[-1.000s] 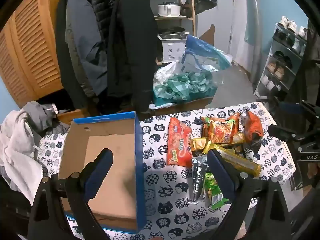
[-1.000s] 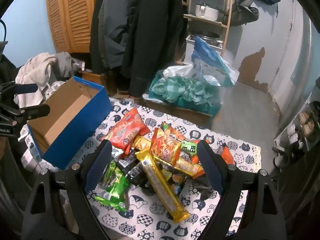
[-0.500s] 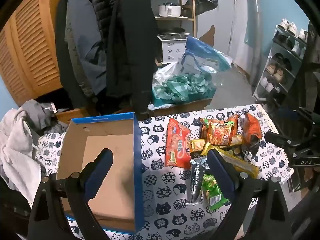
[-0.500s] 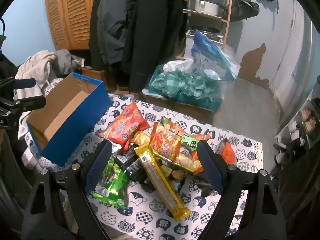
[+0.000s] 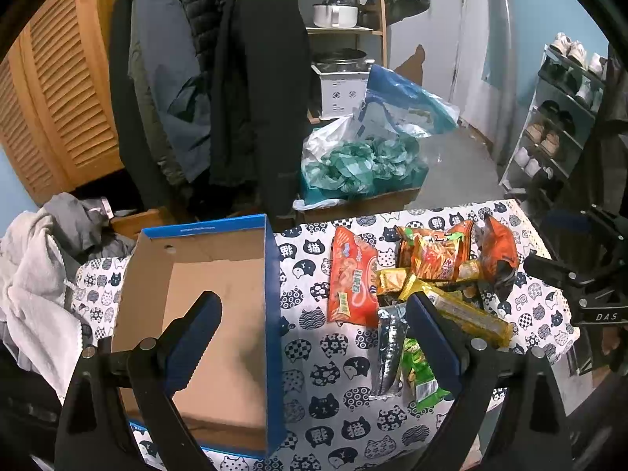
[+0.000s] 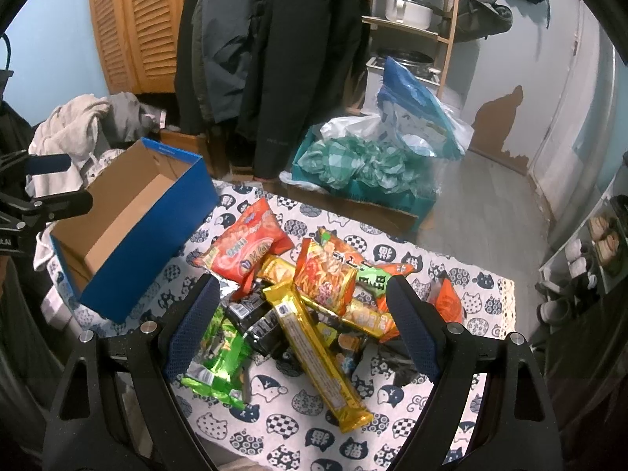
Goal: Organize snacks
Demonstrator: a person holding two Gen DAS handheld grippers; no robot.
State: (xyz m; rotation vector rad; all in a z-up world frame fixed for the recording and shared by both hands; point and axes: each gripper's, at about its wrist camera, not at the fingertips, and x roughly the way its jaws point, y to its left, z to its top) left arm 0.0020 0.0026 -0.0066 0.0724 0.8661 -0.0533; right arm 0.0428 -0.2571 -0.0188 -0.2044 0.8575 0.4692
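Both tools are just hanging above the surface (image 5: 325, 357) with its cat-print cloth, spread wide and gripping nothing. The left tool (image 5: 314, 337) sits over the near right wall of the blue cardboard box (image 5: 271, 314), which is open on top with only bare cardboard showing inside, over on the left side. The right tool (image 6: 302, 325) hovers above the snack pile (image 6: 314, 294) on the right half of the cloth. In that heap there's a red-orange packet (image 6: 245, 249) nearest the box, a long gold wrapper (image 6: 314, 345) slanting toward the near edge, a green packet (image 6: 218, 361) at the near left of the pile, and an orange noodle-print bag (image 6: 324, 274) on top of the middle. The pile is well apart from the box, none of it inside. Coats (image 6: 282, 59) hang behind the surface, a bag of teal stuff (image 6: 353, 161) on the floor
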